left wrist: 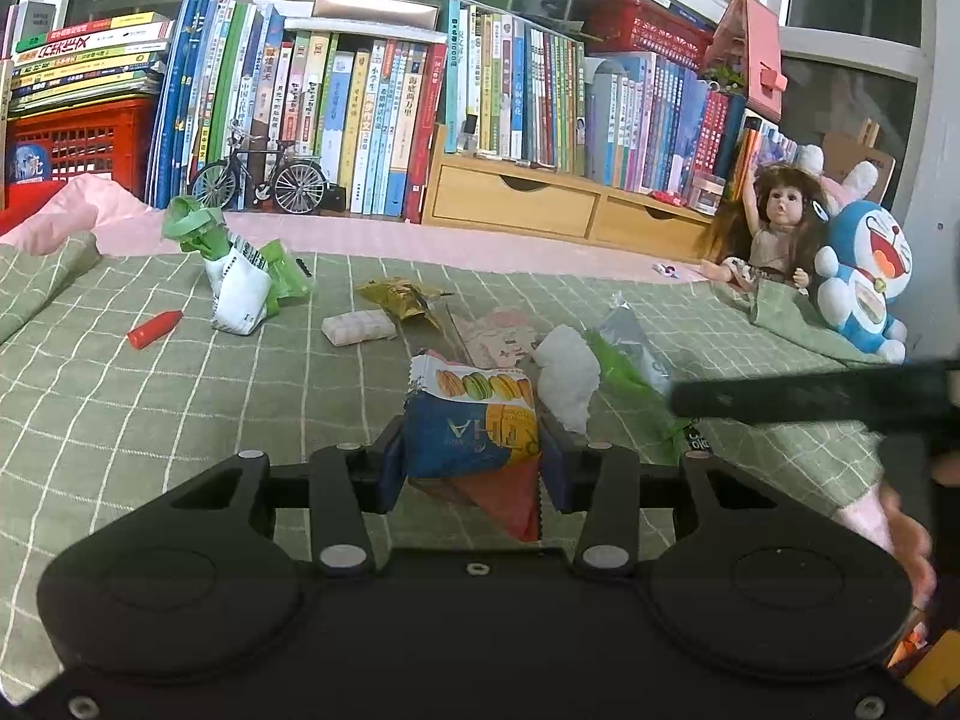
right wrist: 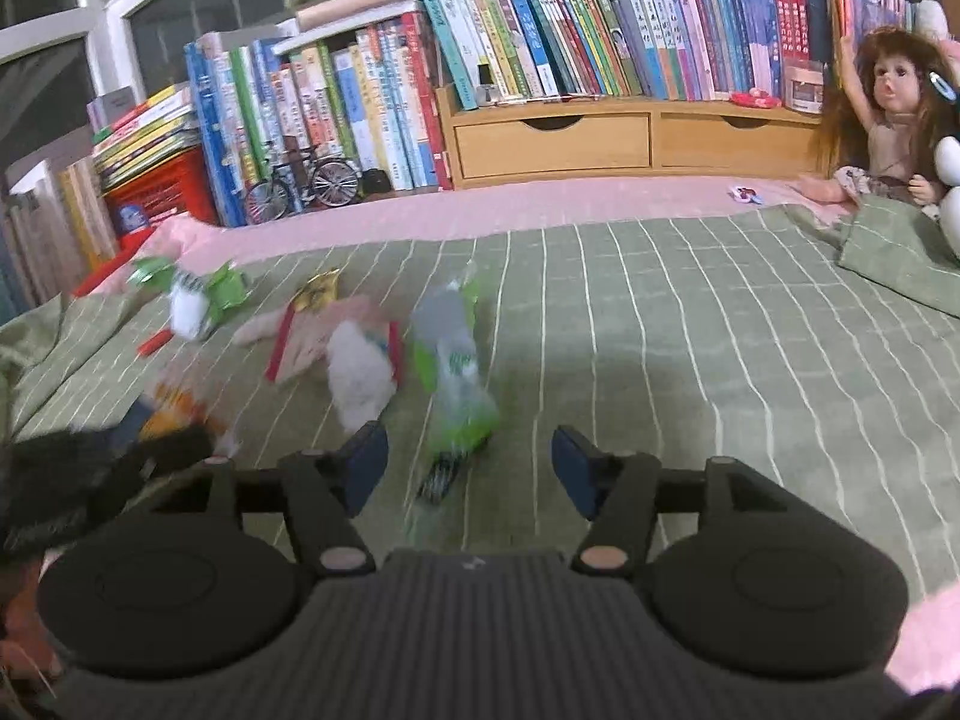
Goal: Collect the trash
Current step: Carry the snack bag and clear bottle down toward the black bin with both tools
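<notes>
Left tongs (left wrist: 474, 468), lower centre of frame, clamp a blue macaron wrapper (left wrist: 471, 426). Right tongs (right wrist: 471, 468) stand open above a green wrapper (right wrist: 459, 372) on the bed (right wrist: 690, 360).

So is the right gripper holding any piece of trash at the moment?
No, the right gripper is open, and the green plastic wrapper lies on the blanket untouched between its pads.

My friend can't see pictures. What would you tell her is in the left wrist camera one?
The left gripper pinches a blue macaron snack wrapper above a green checked blanket. More litter lies beyond: a white tissue wad, a gold wrapper and a small red cap. Books line the back wall, with a doll at right.
</notes>
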`<state>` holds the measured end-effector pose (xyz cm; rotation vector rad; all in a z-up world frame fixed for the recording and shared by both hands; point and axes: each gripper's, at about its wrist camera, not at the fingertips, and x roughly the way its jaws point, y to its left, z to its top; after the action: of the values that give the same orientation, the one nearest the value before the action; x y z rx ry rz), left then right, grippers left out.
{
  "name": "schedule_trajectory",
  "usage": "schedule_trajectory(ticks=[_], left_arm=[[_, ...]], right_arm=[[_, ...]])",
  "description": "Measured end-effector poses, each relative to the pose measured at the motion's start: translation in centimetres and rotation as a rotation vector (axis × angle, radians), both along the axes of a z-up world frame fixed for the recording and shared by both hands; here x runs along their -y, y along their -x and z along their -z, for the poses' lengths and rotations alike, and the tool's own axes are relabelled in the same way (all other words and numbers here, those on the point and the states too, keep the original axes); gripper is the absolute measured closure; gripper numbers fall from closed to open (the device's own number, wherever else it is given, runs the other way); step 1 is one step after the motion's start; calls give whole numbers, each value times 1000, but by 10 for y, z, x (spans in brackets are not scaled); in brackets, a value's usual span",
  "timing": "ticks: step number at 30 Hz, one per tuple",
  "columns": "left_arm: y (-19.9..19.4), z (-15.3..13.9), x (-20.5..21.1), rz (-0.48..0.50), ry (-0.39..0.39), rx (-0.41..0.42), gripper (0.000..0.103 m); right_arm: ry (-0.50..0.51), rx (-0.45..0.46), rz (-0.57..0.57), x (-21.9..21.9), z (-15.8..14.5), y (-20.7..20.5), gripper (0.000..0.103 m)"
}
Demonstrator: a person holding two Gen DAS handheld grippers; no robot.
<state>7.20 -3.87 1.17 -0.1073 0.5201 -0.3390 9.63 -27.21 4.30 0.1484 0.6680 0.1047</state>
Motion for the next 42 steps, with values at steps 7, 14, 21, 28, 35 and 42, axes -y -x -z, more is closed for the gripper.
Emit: schedule_trajectory(ticks=[7, 14, 21, 28, 35, 42], left_arm=[[2, 4, -3, -3, 4, -10, 61], [11, 1, -5, 0, 8, 0, 61], [41, -10, -5, 38, 17, 26, 61], [89, -15, -4, 97, 18, 36, 61], [145, -17, -4, 133, 19, 48, 61], [196, -15, -7, 153, -23, 50, 61]], right_arm=[[49, -34, -26, -19, 15, -23, 61], [52, 14, -8, -15, 5, 1, 68], [-19, 46, -39, -4, -17, 49, 68], [-108, 30, -67, 0, -24, 116, 68], [-213, -32, -31, 5, -20, 175, 68], [-270, -175, -73, 0, 1, 215, 68]])
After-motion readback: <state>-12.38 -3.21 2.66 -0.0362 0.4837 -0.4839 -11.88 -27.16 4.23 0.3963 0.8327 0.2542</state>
